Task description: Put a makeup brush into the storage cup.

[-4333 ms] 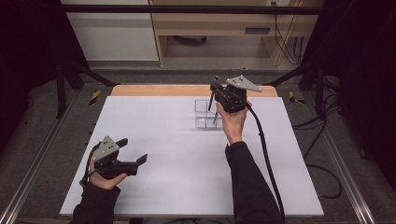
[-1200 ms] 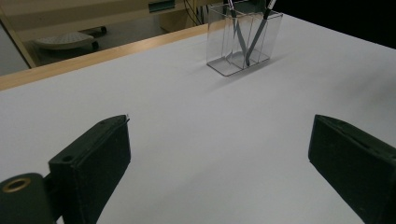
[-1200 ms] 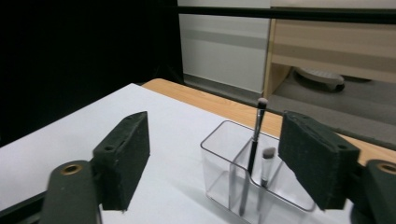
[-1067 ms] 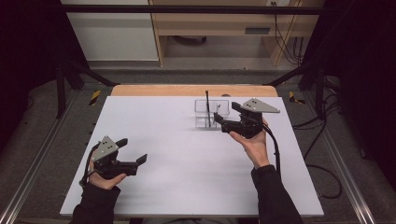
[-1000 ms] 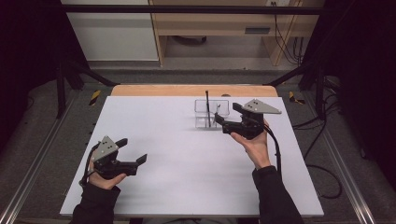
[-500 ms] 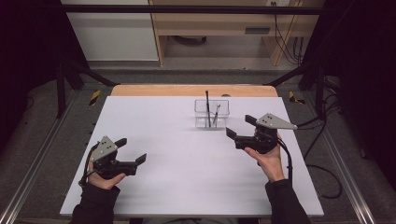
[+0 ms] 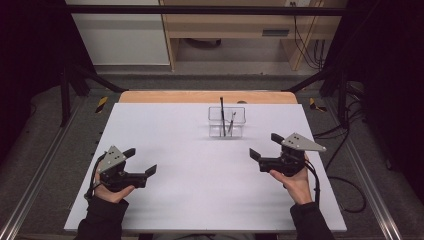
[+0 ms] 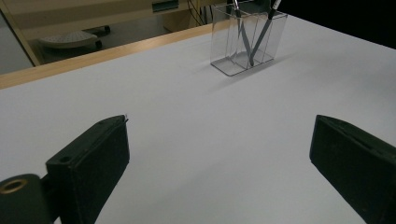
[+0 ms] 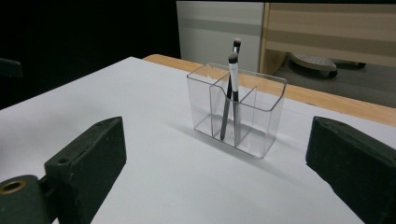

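Reading both grippers as parked on the near half of the table (image 7: 150, 125): left gripper (image 7: 141, 163) and right gripper (image 7: 265, 146) gape wide with nothing between the jaws; the right's jaws have just been opening. Farther back, the clear organizer (image 7: 226, 121) holds two makeup brushes (image 9: 230, 93), upright and leaning. I judge placement done; next I'd just hold clear, no regrasp

A clear organizer (image 7: 227, 121) stood on the table (image 7: 200, 200), toward its far edge, right of centre. Two brushes (image 9: 230, 93) stood upright in it. The left gripper (image 7: 140, 162) and right gripper (image 7: 264, 145) sat nearer, well apart.
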A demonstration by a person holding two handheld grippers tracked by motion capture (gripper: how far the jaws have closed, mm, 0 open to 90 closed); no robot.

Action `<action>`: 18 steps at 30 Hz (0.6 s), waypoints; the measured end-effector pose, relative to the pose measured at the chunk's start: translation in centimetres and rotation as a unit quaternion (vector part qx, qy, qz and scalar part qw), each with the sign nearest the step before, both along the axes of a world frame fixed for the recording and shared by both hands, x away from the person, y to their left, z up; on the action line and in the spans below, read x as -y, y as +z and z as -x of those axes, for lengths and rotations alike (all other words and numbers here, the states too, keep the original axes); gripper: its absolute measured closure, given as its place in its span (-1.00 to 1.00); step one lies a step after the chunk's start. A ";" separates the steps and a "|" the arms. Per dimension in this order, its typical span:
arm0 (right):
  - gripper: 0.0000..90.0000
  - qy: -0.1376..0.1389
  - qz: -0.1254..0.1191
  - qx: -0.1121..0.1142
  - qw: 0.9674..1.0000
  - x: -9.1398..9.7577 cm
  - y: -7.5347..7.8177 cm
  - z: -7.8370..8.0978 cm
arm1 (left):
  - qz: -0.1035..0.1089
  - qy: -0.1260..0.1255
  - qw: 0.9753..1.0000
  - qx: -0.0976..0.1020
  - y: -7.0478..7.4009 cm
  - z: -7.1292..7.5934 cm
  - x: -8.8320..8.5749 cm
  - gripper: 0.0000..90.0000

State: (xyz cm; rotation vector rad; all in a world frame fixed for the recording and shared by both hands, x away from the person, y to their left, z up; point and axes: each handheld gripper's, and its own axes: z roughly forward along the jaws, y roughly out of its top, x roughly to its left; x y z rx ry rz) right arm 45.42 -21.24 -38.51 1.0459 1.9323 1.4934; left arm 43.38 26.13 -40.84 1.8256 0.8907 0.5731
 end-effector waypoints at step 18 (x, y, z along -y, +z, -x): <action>-0.96 -0.013 -0.003 -0.018 1.000 2.4 -2.4 2.0 | 0.002 0.003 1.000 -0.003 -0.3 0.0 -0.2 -0.90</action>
